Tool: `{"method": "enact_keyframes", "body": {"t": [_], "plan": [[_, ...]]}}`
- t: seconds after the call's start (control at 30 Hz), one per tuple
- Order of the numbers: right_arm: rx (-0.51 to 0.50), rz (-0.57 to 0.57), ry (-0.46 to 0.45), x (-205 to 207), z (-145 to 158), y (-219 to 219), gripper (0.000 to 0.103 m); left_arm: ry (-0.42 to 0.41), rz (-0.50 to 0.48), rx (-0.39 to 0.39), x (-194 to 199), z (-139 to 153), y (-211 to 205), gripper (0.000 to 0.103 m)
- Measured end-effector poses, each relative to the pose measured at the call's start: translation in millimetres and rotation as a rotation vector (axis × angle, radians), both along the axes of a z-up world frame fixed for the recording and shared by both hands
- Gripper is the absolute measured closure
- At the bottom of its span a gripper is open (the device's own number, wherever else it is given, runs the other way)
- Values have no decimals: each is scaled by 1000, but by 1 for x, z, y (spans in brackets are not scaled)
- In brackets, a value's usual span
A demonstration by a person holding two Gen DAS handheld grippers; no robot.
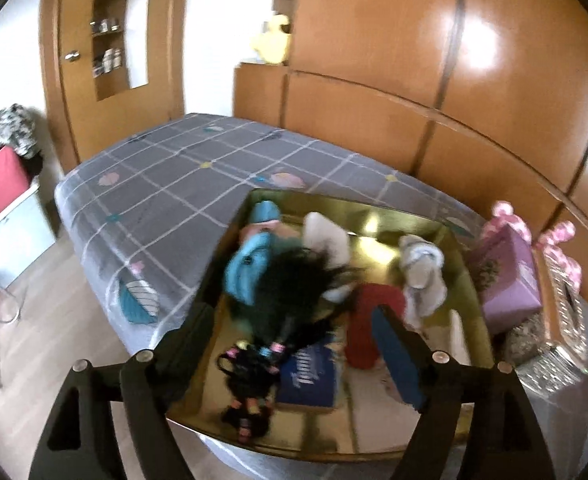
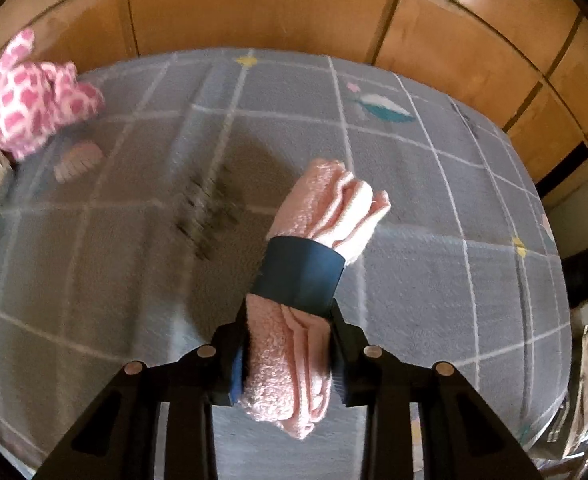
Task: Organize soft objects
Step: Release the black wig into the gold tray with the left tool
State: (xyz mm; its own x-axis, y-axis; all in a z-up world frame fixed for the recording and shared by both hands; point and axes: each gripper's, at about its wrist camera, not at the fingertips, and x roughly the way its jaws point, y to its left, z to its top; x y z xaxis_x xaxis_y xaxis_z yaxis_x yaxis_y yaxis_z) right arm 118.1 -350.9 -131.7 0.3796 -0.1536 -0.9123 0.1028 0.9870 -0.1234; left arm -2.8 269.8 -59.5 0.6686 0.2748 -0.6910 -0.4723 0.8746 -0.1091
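Sorting soft things into the gold tray (image 1: 470, 264) on the bed (image 1: 166, 184): one item dropped, one in hand.

The left claw (image 1: 294, 344) stood wide and empty above the tray's near edge; just beyond its tips lay a dark-haired doll (image 1: 282, 304), beside a blue plush (image 1: 250, 268), a red piece (image 1: 370, 320) and a white plush (image 1: 422, 276). The right claw (image 2: 290, 344) was clamped on a rolled pink towel (image 2: 326, 204), held over bare bedcover, apart from the tray. Judged step: carry-over. The next move calls for bringing the towel across to the tray's free space and parting the jaws there.
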Motion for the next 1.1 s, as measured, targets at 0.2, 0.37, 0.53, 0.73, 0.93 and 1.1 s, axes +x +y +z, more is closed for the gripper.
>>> {"method": "enact_keyframes", "body": {"t": [0.2,0.37,0.53,0.73,0.93,1.1], "plan": [[44,84,-60,31,30,49,71,4,-67,1,5,0,-23,21],[102,132,-108,59,54,91,71,7,-92,-10,8,-2,-36,21],[135,202,-160,87,80,142,71,2,-108,-11,7,-1,-44,20],[159,306,-228,104,109,203,71,4,-113,-13,5,-1,-46,19],[195,374,-257,104,121,247,71,6,-110,-16,3,-2,-44,19],[249,482,-274,84,128,290,71,8,-104,-20,2,-4,-42,18]]}}
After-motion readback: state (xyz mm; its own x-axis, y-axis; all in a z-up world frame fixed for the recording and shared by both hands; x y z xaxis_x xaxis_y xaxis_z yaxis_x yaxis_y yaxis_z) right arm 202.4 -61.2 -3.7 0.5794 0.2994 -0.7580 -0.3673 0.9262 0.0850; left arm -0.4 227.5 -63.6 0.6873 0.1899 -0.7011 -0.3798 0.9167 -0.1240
